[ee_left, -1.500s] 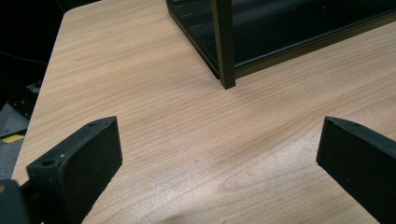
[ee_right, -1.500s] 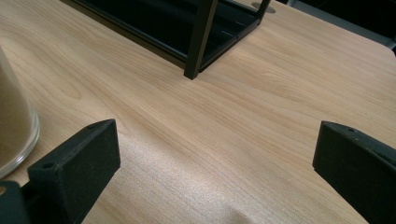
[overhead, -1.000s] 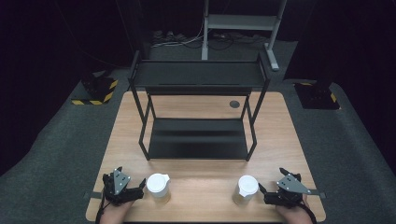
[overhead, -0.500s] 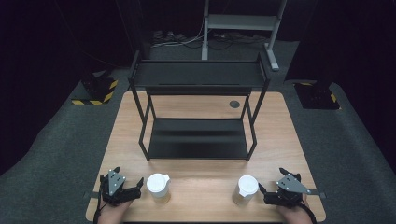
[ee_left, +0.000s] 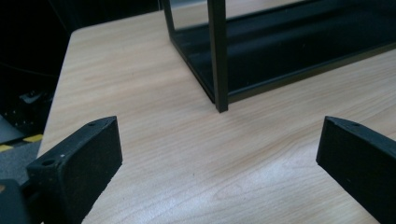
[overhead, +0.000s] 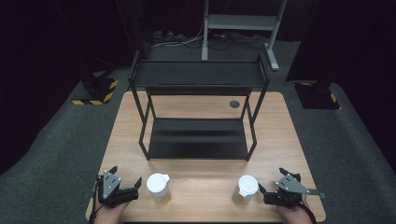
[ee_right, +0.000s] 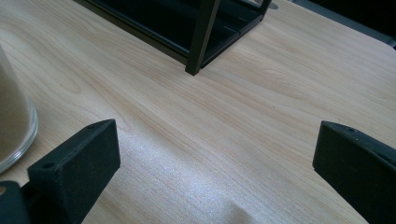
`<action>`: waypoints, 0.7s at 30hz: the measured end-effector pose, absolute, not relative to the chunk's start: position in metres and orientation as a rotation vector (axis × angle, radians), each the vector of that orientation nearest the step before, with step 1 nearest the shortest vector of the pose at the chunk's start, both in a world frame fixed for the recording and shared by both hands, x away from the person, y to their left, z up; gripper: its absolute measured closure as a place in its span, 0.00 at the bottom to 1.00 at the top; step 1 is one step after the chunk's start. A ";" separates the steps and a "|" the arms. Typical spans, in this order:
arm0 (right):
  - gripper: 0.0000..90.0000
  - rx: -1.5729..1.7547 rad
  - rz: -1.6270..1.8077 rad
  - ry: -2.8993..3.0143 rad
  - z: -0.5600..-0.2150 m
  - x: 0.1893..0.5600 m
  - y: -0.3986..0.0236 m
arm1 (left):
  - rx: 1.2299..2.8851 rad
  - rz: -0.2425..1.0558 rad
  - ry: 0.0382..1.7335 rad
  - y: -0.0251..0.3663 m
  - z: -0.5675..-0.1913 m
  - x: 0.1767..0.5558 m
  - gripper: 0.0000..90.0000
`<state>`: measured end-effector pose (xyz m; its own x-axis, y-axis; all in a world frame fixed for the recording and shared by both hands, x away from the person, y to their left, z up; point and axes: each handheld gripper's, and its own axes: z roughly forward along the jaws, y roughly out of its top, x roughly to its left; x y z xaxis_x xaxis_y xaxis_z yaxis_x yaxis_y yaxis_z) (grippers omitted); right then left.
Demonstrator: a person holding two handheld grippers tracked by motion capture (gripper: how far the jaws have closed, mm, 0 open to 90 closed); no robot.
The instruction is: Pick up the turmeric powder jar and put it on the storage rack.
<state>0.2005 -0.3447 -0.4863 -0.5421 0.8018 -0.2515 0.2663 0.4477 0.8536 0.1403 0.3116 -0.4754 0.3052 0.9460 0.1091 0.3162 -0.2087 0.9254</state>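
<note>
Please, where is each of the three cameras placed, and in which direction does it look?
High view: above the person's side, facing forward and down on the table, black rack, two lidded cups, both grippers and hands.
Left gripper view: on the left gripper, looking along its open jaws at the rack's leg.
Right gripper view: on the right gripper, open jaws, a cup at left.
Shared by all: rack and tabletop.
</note>
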 end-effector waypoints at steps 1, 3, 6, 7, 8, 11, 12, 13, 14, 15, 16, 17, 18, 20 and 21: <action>0.00 0.890 1.041 2.041 -0.486 0.201 -0.344 | 1.702 0.923 1.136 0.311 -0.473 0.137 0.01; 0.00 0.890 1.040 2.041 -0.486 0.201 -0.344 | 1.697 0.930 1.124 0.310 -0.470 0.135 0.01; 0.00 0.891 1.041 2.040 -0.486 0.200 -0.345 | 1.694 0.944 1.109 0.309 -0.468 0.132 0.01; 0.00 0.891 1.042 2.040 -0.486 0.200 -0.345 | 1.691 0.949 1.102 0.309 -0.466 0.130 0.01; 0.00 0.891 1.042 2.041 -0.486 0.201 -0.345 | 1.686 0.949 1.099 0.309 -0.465 0.129 0.01; 0.00 0.890 1.041 2.042 -0.486 0.201 -0.345 | 1.675 0.951 1.087 0.310 -0.463 0.127 0.01; 0.00 0.889 1.041 2.042 -0.486 0.201 -0.345 | 1.672 0.952 1.081 0.310 -0.463 0.126 0.01; 0.00 0.888 1.041 2.043 -0.486 0.201 -0.345 | 1.670 0.953 1.077 0.310 -0.462 0.125 0.01; 0.00 0.888 1.041 2.043 -0.486 0.201 -0.345 | 1.668 0.953 1.074 0.310 -0.461 0.125 0.01; 0.00 0.887 1.041 2.043 -0.486 0.201 -0.345 | 1.663 0.952 1.073 0.310 -0.461 0.124 0.01; 0.00 0.887 1.041 2.043 -0.486 0.201 -0.345 | 1.661 0.952 1.070 0.310 -0.461 0.124 0.01; 0.00 0.887 1.041 2.043 -0.486 0.201 -0.345 | 1.656 0.952 1.067 0.310 -0.460 0.123 0.01; 0.00 0.886 1.041 2.043 -0.486 0.201 -0.345 | 1.650 0.950 1.063 0.310 -0.460 0.122 0.01; 0.00 0.884 1.040 2.045 -0.486 0.201 -0.345 | 1.638 0.949 1.056 0.311 -0.459 0.121 0.01; 0.00 0.885 1.039 2.045 -0.486 0.201 -0.344 | 1.624 0.944 1.049 0.312 -0.459 0.120 0.01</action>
<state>0.2008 -0.3445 -0.4861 -0.5459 0.7982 -0.2546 0.2648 0.4527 0.8515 0.1196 0.3122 -0.4586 0.3338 0.9367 0.1054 0.2034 -0.1807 0.9623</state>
